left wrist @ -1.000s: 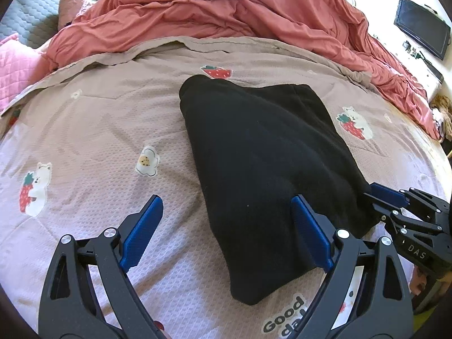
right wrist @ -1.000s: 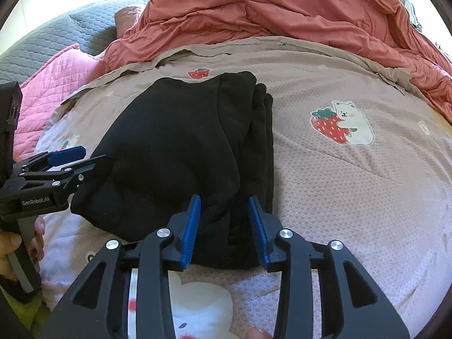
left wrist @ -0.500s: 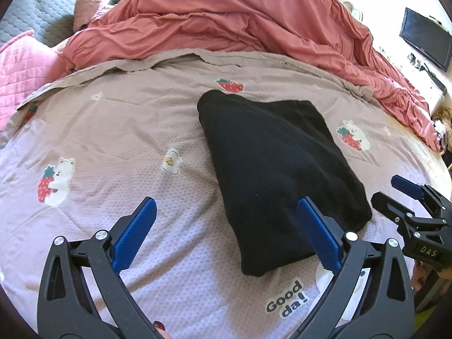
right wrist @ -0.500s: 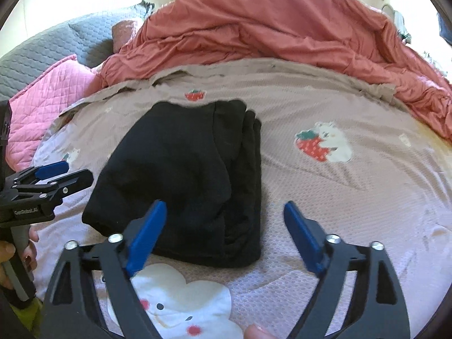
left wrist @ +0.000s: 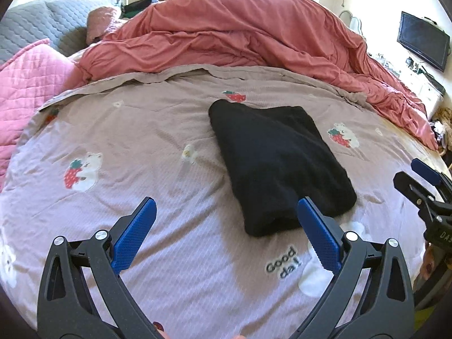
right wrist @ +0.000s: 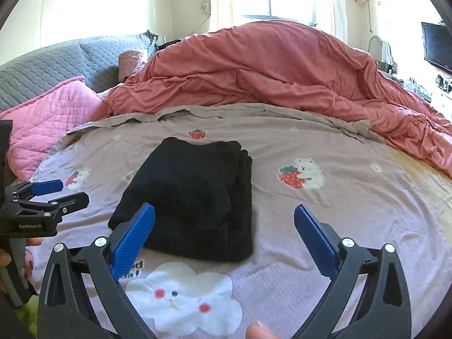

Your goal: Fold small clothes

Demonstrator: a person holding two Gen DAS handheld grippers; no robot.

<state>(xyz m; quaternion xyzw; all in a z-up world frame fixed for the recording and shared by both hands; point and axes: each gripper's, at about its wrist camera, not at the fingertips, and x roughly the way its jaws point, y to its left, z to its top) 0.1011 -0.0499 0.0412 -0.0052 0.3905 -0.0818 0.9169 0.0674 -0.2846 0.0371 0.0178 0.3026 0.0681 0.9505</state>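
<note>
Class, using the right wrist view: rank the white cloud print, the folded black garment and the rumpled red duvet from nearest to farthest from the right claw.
1. White cloud print on the bedcover, just below the right claw.
2. Folded black garment, ahead, slightly left.
3. Rumpled red duvet, heaped across the far side of the bed.

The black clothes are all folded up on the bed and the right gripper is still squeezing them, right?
Not quite. The black clothes are folded on the bed, but the right gripper isn't squeezing them. The right wrist view shows its jaws have just opened wide, touching nothing.
</note>
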